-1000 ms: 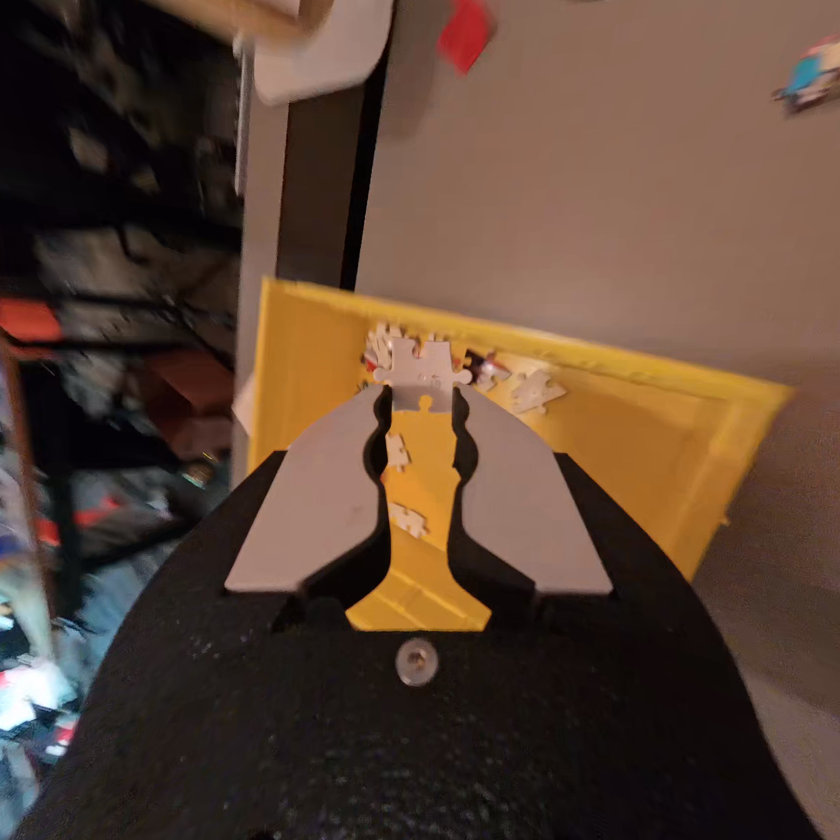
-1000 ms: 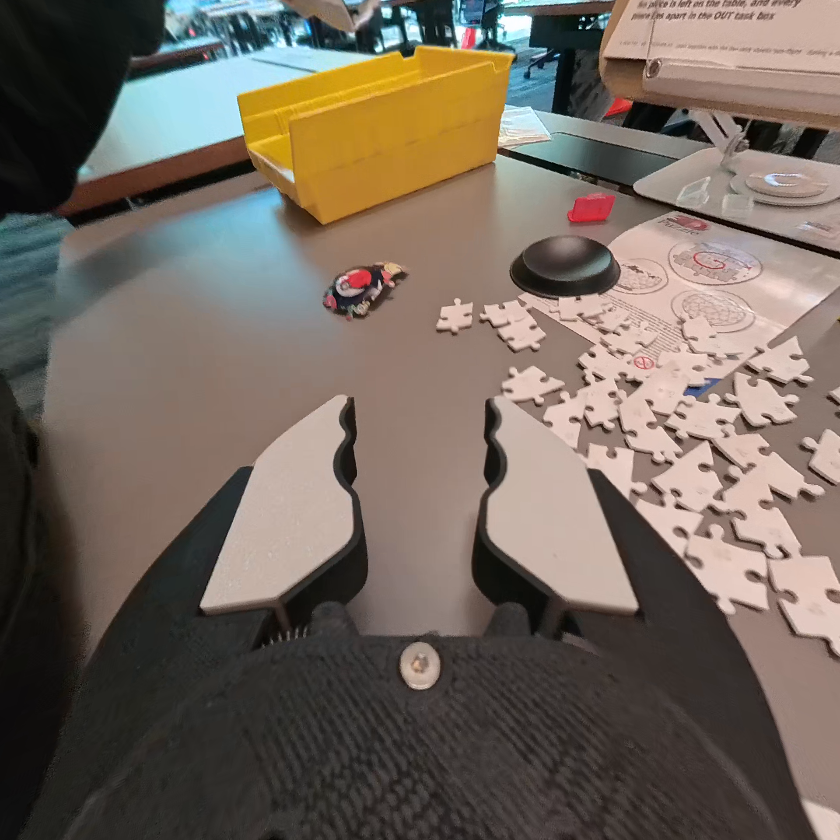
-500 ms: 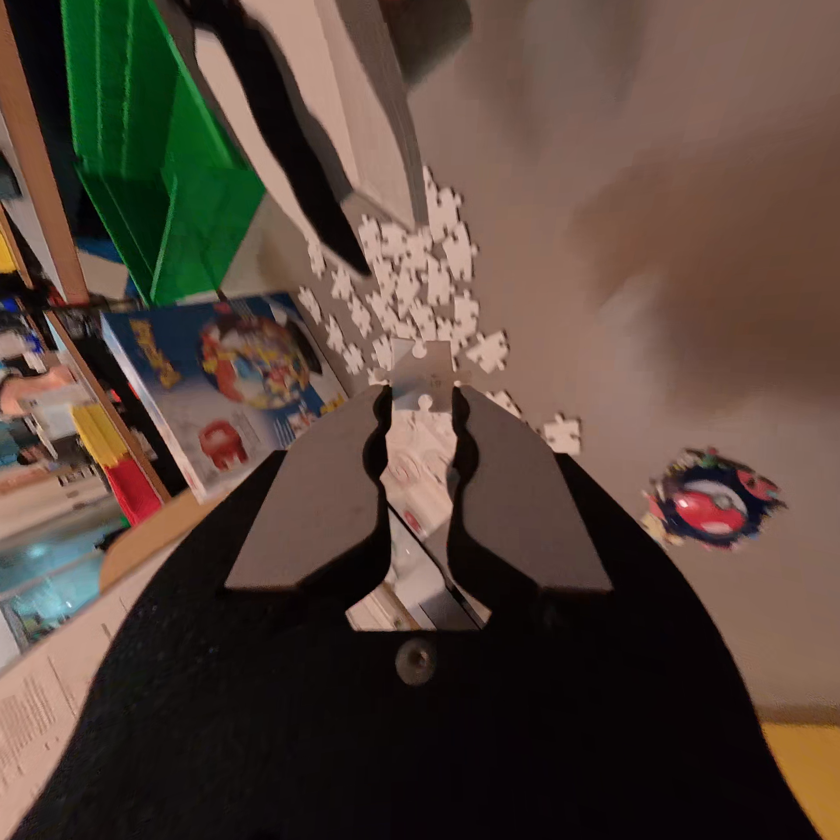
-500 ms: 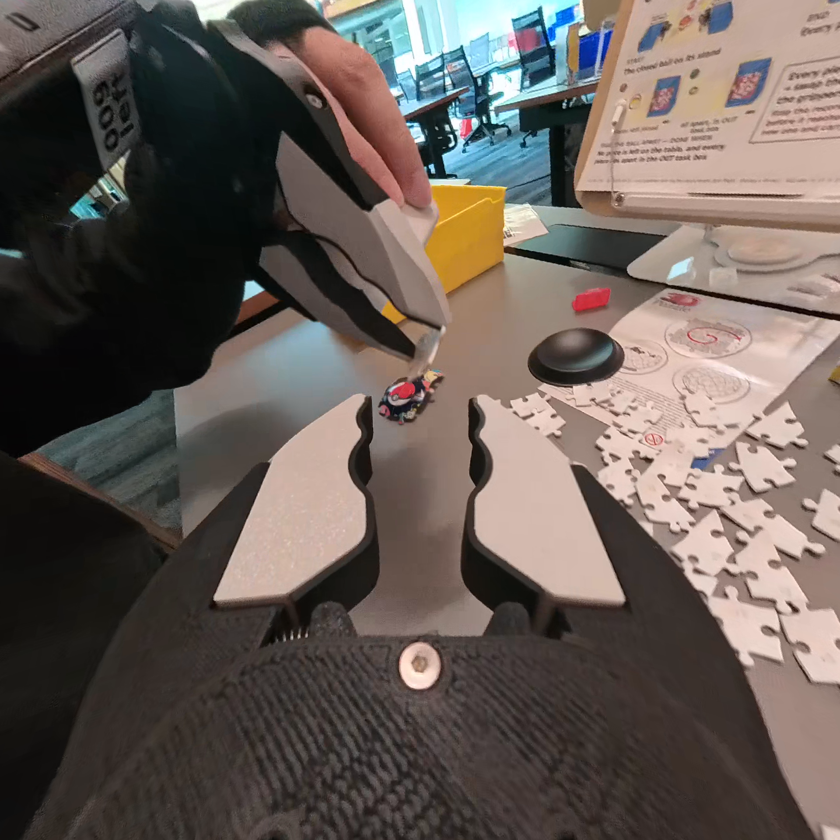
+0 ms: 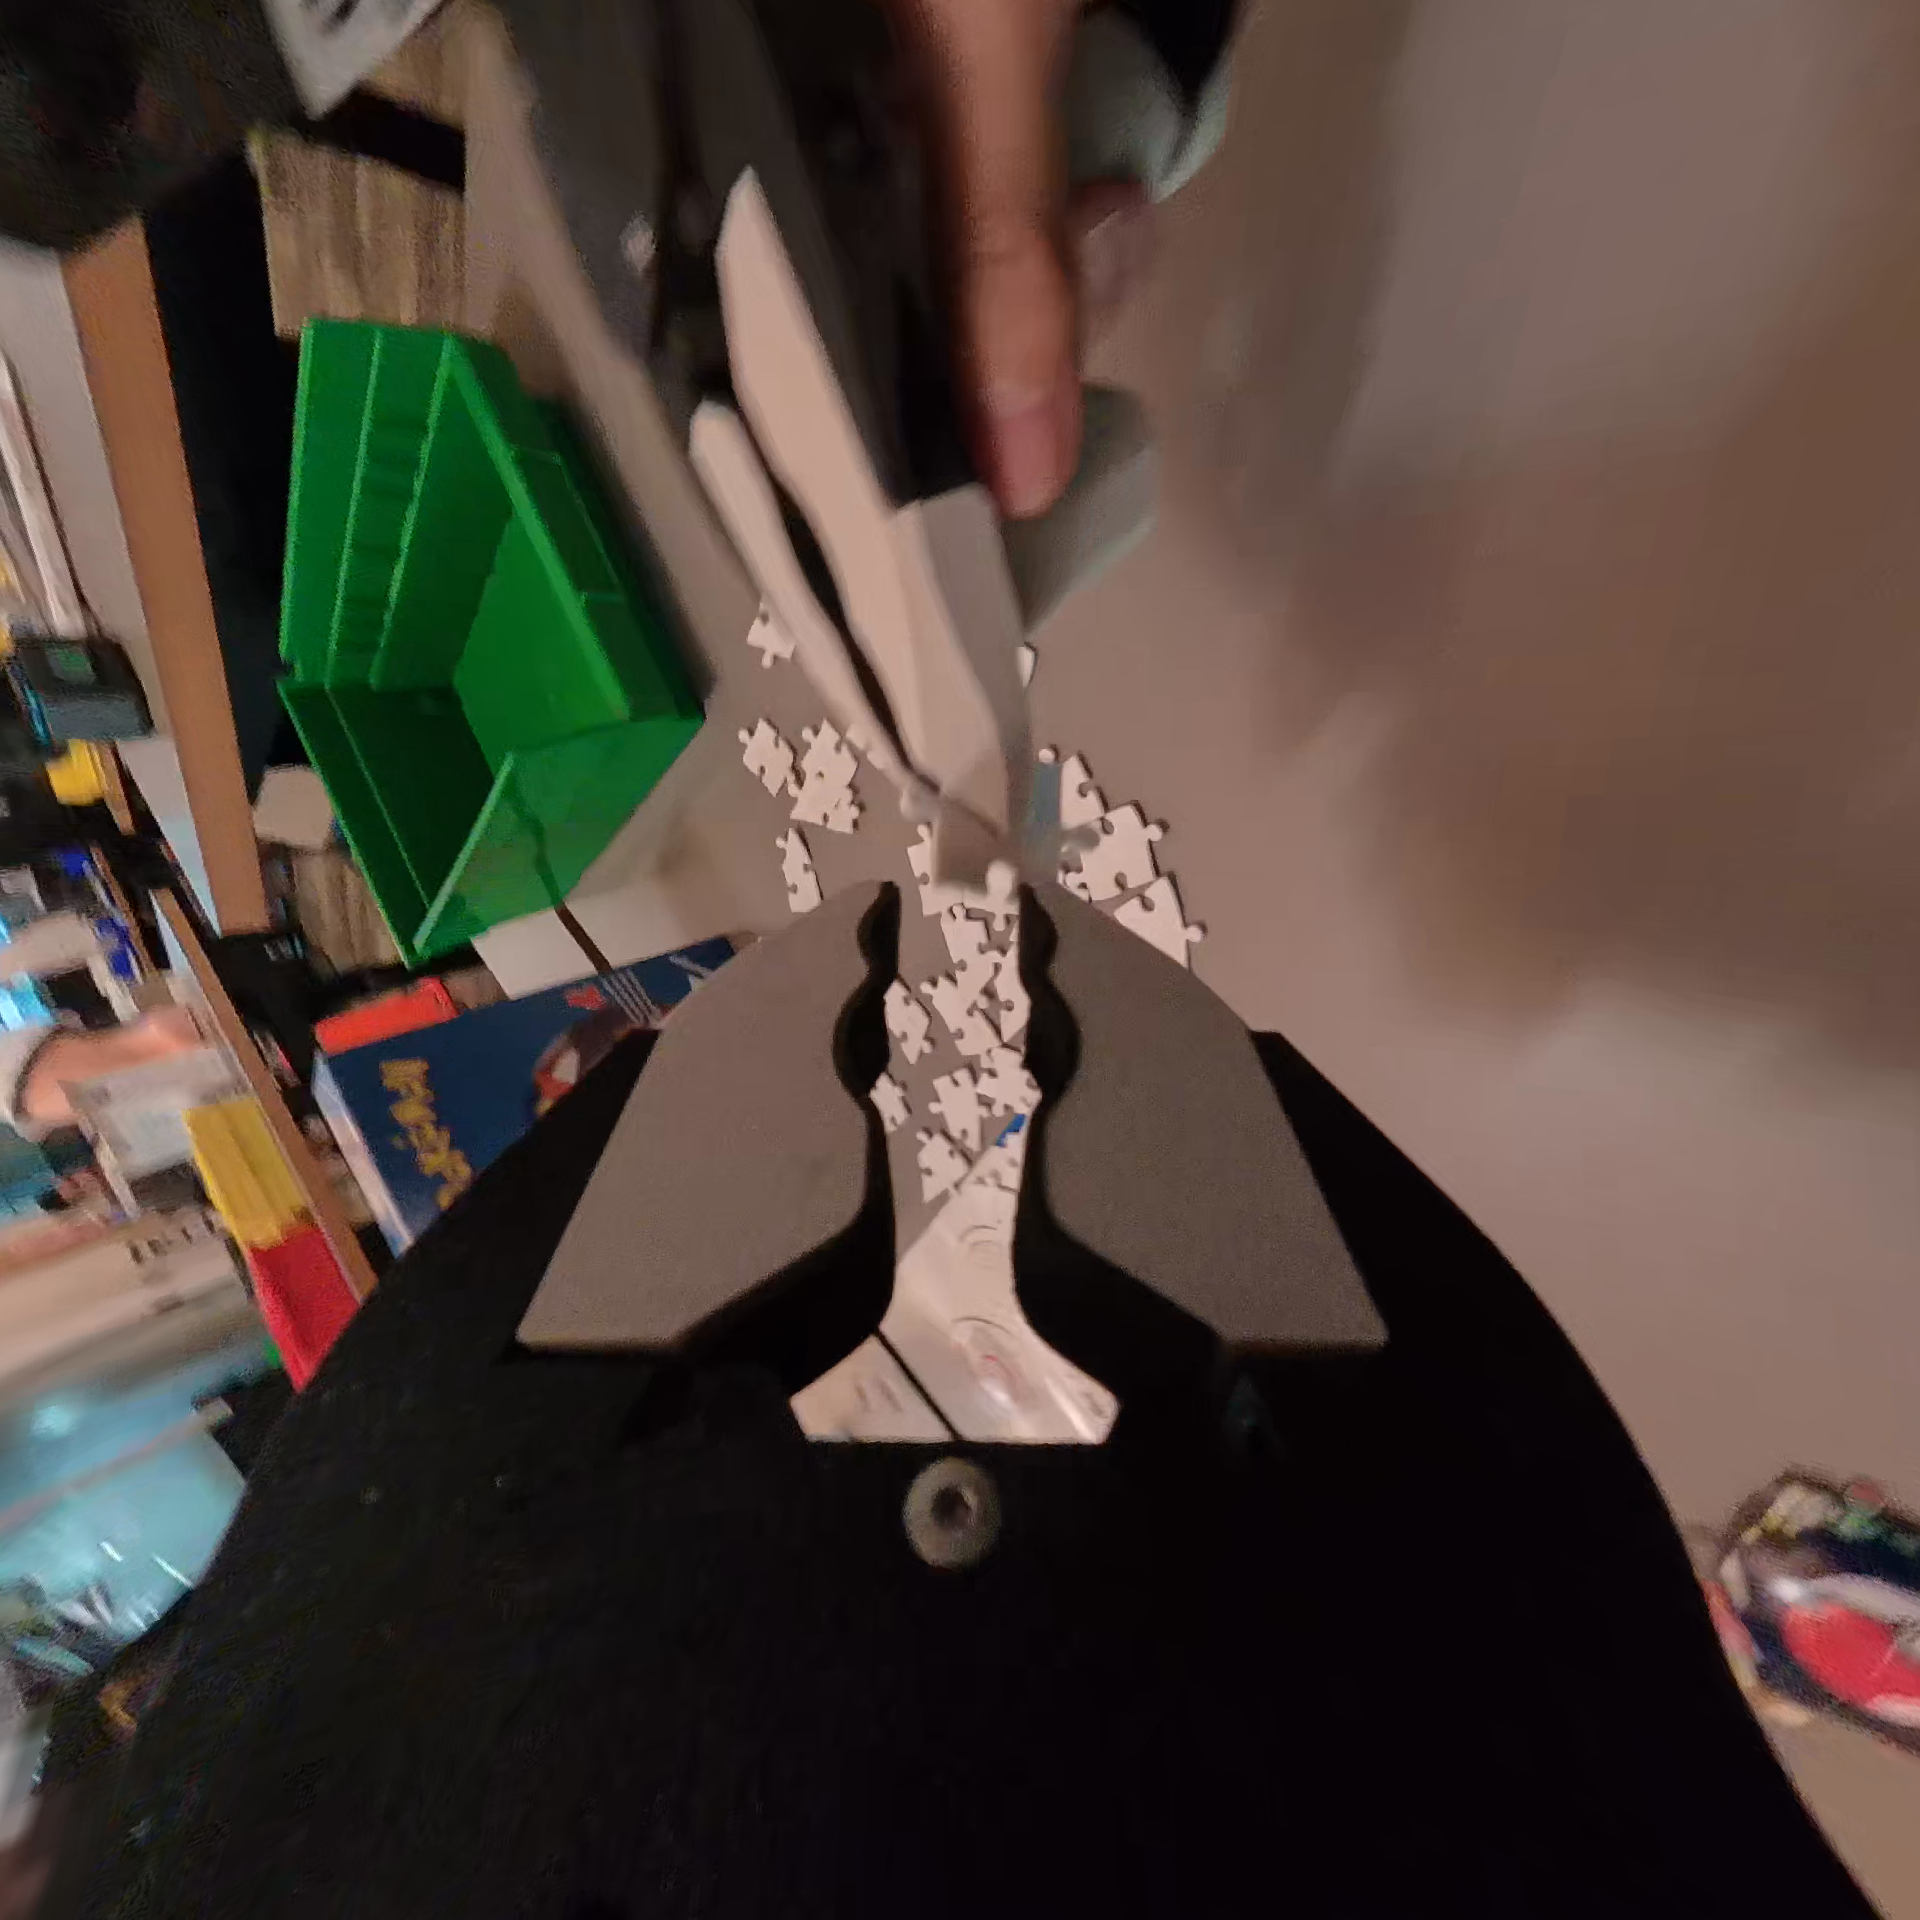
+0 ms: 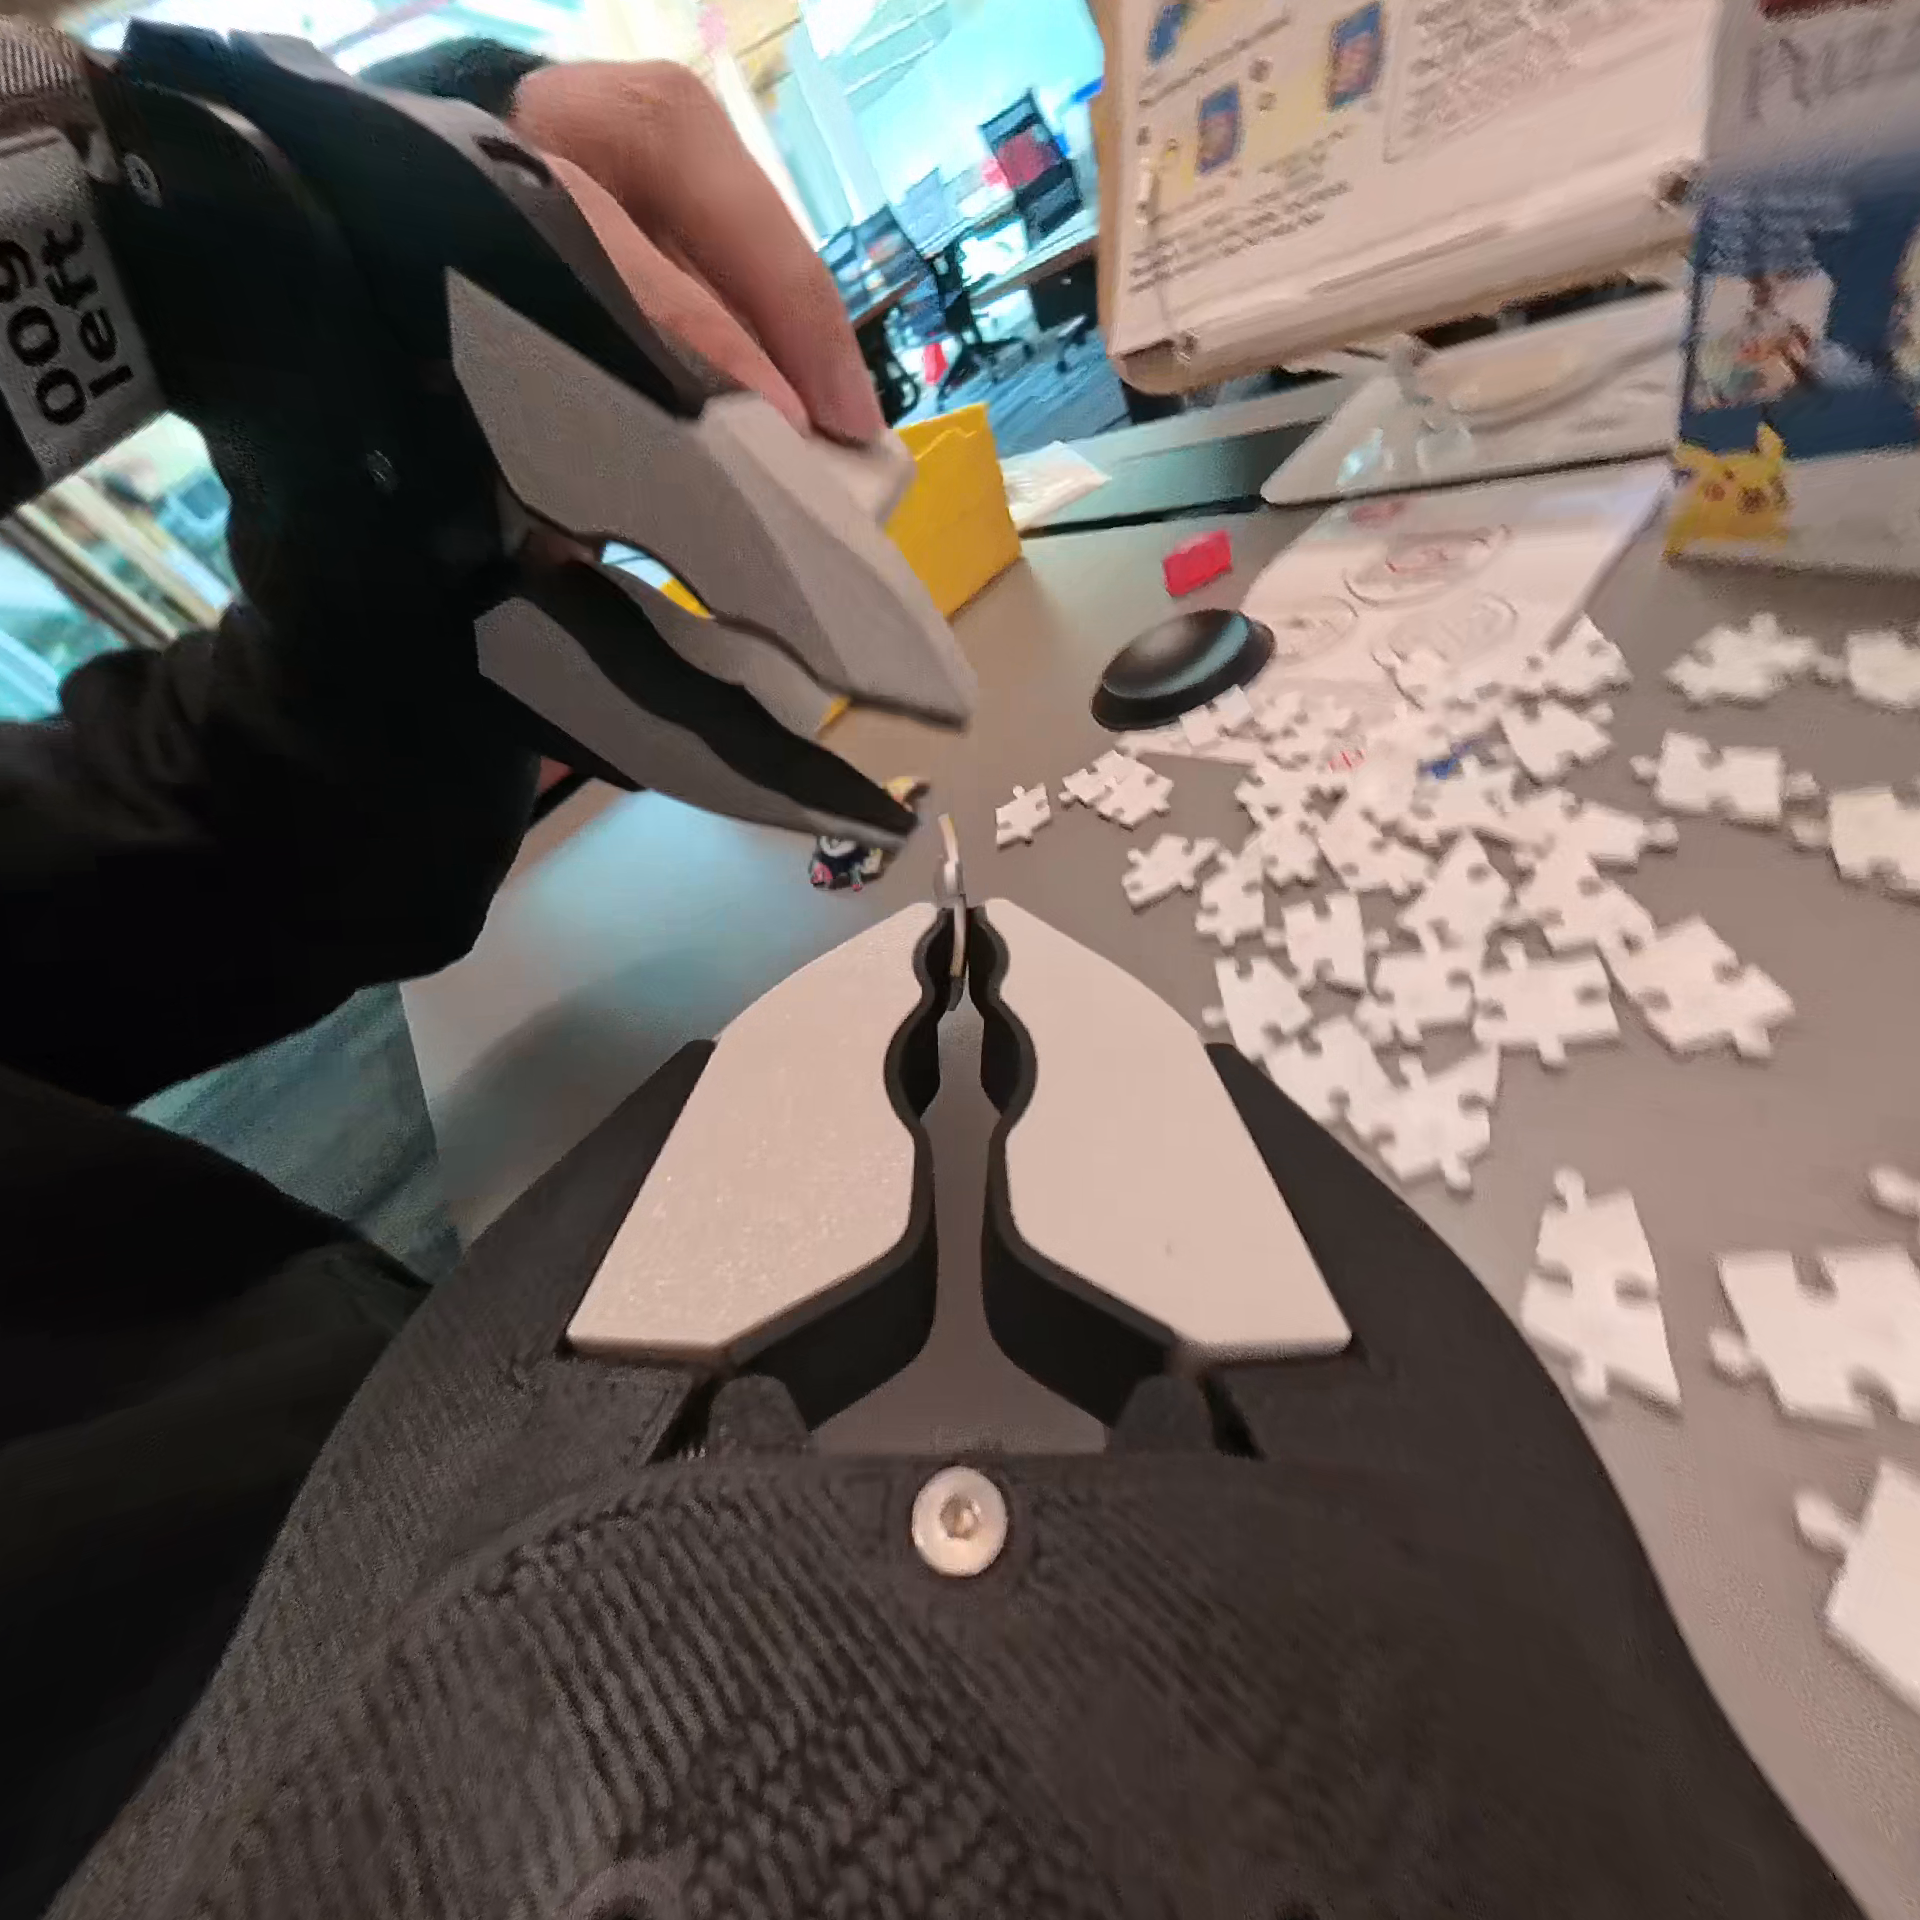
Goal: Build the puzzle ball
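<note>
My right gripper is shut on a white puzzle piece, seen edge-on between its tips above the grey table. The left gripper comes in from the upper left, held by a hand. Its jaws stand a little apart, with the tips just beside the piece's top end. In the left wrist view the left gripper is narrowly open. The piece sits just beyond its tips, in the right gripper. A small colourful assembled patch lies on the table behind.
Several loose white pieces cover the table on the right. A black dome stand, a printed sheet, a small red item, a yellow bin and the puzzle box stand farther back. A green bin shows in the left wrist view. Only a small space, under 4 cm, lies between the two pairs of fingers.
The left gripper carried the piece from over the yellow bin to the right gripper. The right gripper has shut on it. The piece now sits outside the left gripper's tips.
</note>
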Available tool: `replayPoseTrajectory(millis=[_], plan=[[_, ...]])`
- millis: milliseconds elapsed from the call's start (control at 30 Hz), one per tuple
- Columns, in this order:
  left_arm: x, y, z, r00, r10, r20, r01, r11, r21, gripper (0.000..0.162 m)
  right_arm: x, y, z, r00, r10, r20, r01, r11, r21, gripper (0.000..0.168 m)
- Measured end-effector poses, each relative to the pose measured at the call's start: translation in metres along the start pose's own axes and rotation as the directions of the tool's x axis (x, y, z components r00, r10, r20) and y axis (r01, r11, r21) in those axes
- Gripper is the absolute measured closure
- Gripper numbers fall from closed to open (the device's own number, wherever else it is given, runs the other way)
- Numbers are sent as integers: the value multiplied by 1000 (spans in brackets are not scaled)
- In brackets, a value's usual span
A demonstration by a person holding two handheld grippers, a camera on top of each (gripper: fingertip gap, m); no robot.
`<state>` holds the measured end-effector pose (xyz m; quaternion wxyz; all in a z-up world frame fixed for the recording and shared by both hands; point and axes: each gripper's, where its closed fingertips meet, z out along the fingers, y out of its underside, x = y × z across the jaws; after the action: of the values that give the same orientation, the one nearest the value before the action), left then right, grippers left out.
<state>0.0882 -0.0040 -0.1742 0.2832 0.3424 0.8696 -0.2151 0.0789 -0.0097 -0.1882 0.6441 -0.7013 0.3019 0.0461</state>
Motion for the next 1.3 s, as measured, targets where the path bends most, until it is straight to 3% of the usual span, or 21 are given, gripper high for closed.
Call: replayPoseTrajectory(millis=[33, 133, 200, 267, 333, 467, 567, 833, 1000, 1300], plan=[[0, 1, 3, 998, -61, 11, 61, 998, 0, 137, 7, 7, -10, 999, 45, -21, -45, 999, 13, 166], [3, -5, 16, 937, -348, 33, 345, 936, 72, 128, 33, 12, -61, 968, 236, -86, -215, 955, 203, 166], [2, -25, 26, 777, -629, -43, 623, 756, 198, 129, 30, 5, -91, 955, 296, -18, -268, 887, 377, 166], [1, -57, 32, 594, -771, -230, 791, 507, 343, 129, 20, 8, -106, 967, 255, -11, -218, 850, 479, 166], [3, -85, 38, 490, -775, -400, 851, 328, 410, 140, 8, 15, -113, 985, 162, -65, -103, 840, 532, 166], [19, -115, 59, 416, -727, -547, 900, 239, 365, 146, -15, 17, -118, 995, 14, -98, 44, 822, 568, 166], [9, -135, 54, 372, -676, -636, 902, 102, 419, 156, -20, 15, -119, 987, -67, -145, 138, 811, 568, 166], [-3, -131, 57, 302, -696, -651, 901, -15, 434, 161, -10, 9, -119, 980, -135, -148, 195, 815, 546, 164], [-5, -123, 59, 210, -678, -704, 917, -113, 383, 161, -1, 7, -119, 975, -168, -146, 219, 834, 507, 164], [-8, -106, 57, 245, -725, -643, 922, -31, 387, 161, 3, 1, -112, 961, -260, -100, 278, 872, 404, 166]])
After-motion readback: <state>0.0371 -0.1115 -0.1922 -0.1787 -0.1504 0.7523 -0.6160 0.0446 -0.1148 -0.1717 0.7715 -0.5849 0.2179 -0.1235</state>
